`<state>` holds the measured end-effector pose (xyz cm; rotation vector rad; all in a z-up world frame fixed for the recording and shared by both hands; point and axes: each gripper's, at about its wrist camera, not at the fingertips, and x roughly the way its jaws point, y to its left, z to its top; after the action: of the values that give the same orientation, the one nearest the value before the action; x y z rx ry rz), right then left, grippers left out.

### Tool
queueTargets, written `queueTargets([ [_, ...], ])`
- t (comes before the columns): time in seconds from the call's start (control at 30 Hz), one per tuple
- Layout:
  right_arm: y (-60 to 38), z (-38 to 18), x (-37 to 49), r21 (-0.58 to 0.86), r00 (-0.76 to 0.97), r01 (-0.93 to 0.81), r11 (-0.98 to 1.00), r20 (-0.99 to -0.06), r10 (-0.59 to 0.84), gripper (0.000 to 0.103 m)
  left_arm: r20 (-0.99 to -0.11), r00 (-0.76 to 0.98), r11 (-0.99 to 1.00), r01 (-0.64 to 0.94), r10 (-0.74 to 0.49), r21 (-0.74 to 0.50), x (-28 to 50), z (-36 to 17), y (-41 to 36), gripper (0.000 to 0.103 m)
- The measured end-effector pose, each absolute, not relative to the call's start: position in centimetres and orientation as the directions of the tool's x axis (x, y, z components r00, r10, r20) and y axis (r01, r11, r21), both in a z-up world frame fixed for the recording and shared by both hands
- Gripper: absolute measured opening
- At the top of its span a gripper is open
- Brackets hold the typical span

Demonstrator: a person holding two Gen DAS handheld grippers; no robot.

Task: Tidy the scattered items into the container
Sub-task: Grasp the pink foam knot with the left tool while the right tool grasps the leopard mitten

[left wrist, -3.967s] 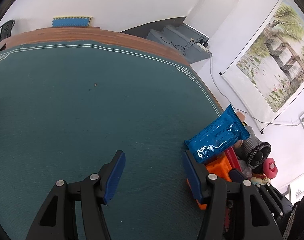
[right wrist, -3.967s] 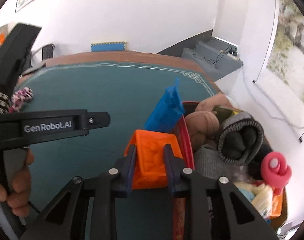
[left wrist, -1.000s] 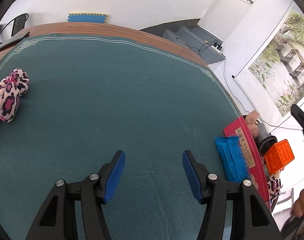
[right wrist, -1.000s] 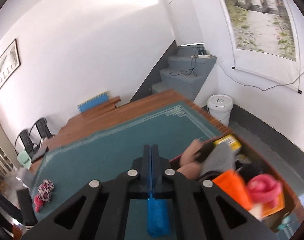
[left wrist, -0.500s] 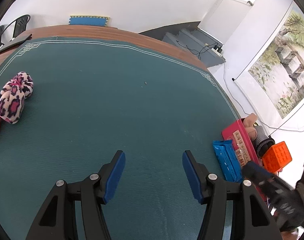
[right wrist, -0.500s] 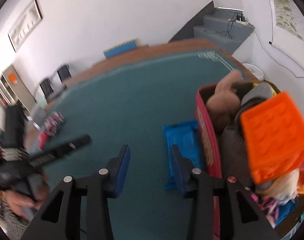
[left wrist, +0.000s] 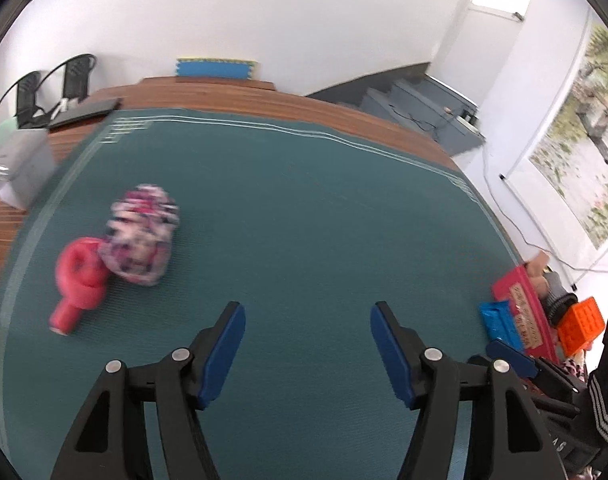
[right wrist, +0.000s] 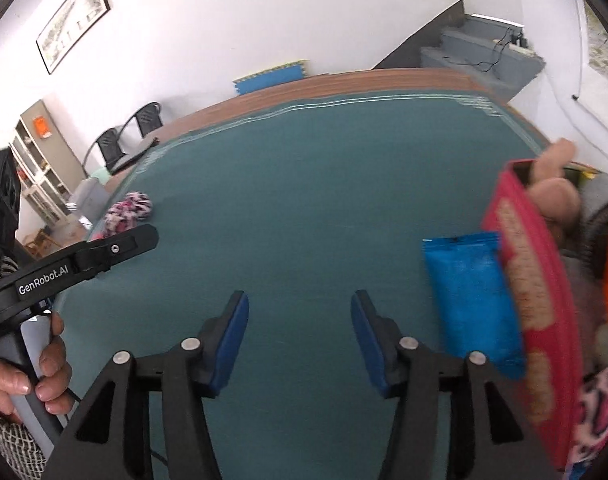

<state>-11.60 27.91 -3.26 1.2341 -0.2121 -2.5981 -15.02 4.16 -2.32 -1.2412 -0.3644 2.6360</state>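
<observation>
Green mat [left wrist: 304, 220], both tools [left wrist: 306, 344] [right wrist: 299, 338] released and empty, blue packet [right wrist: 472, 300] against red container [right wrist: 532, 300]

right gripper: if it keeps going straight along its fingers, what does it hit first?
Probably just the bare green mat. The right gripper is open with nothing between its fingers. The blue packet lies off to the right beside the red box, seemingly outside that line, though depth is unclear.

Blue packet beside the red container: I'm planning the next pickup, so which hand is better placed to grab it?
Right, probably. The blue packet lies just beside the right gripper, whose jaws have just been opening and hold nothing. The left gripper, also open, faces the leopard-print bundle far across the mat.
</observation>
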Motion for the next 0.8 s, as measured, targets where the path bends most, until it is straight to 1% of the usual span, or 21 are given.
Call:
queueTargets([
  [0.13, 26.2, -3.6, -12.2, 0.269, -0.597, 0.174, -0.947, -0.736, -0.318, 0.063, -0.715, -0.639, -0.952, -0.093, 0.282, -0.292, -14.5, -2.3, 0.1, 0.067],
  [0.27, 25.6, -3.9, -12.2, 0.27, -0.595, 0.162, -0.949, -0.74, -0.312, 0.065, -0.723, -0.658, -0.975, -0.09, 0.21, -0.202, -14.0, -2.8, -3.2, 0.067],
  [0.37, 25.3, -4.4, -12.6, 0.293, -0.59, 0.137, -0.946, -0.743, -0.315, 0.066, -0.737, -0.647, -0.979, -0.084, 0.194, -0.184, -14.1, -3.7, -5.1, 0.067],
  [0.67, 22.9, -5.4, -13.4, 0.285, -0.57, 0.132, -0.949, -0.762, -0.308, 0.066, -0.767, -0.62, -0.986, -0.091, 0.166, -0.14, -16.0, -6.1, -6.2, 0.067],
  [0.8, 22.4, -6.0, -13.9, 0.283, -0.565, 0.124, -0.951, -0.768, -0.302, 0.066, -0.777, -0.608, -0.986, -0.087, 0.163, -0.139, -17.0, -7.0, -6.5, 0.067],
])
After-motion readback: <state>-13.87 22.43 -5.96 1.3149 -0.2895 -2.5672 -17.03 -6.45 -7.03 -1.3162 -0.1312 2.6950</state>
